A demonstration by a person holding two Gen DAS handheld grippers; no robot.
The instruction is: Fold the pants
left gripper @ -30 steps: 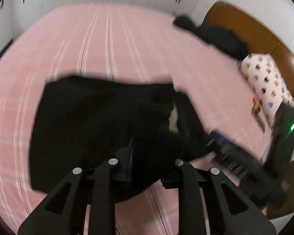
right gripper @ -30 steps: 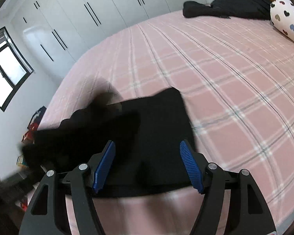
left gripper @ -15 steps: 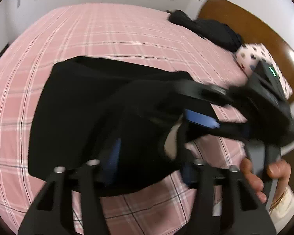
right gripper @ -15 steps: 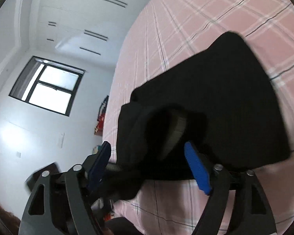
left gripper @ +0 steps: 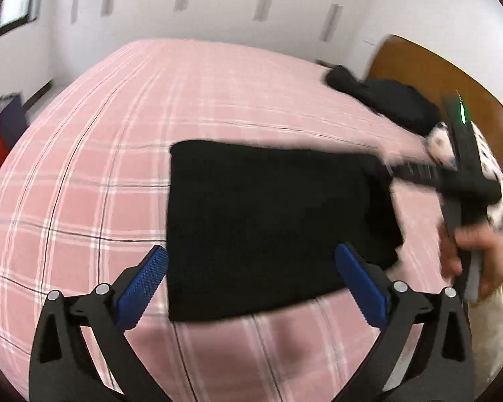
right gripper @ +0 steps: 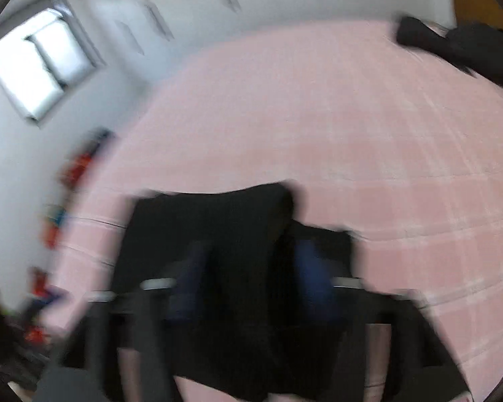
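Right gripper (right gripper: 248, 288) motion-smeared, perhaps fabric of black pants (right gripper: 218, 234) between its fingers.

Pants (left gripper: 268, 227) on bed (left gripper: 117, 134); clothes pile (left gripper: 385, 100) behind, by headboard (left gripper: 419, 67).

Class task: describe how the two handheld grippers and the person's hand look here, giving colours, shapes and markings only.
The left gripper has black angular fingers with triangular cut-outs, silver screws and textured blue pads. The right gripper is black with a green light, gripped by a bare hand.
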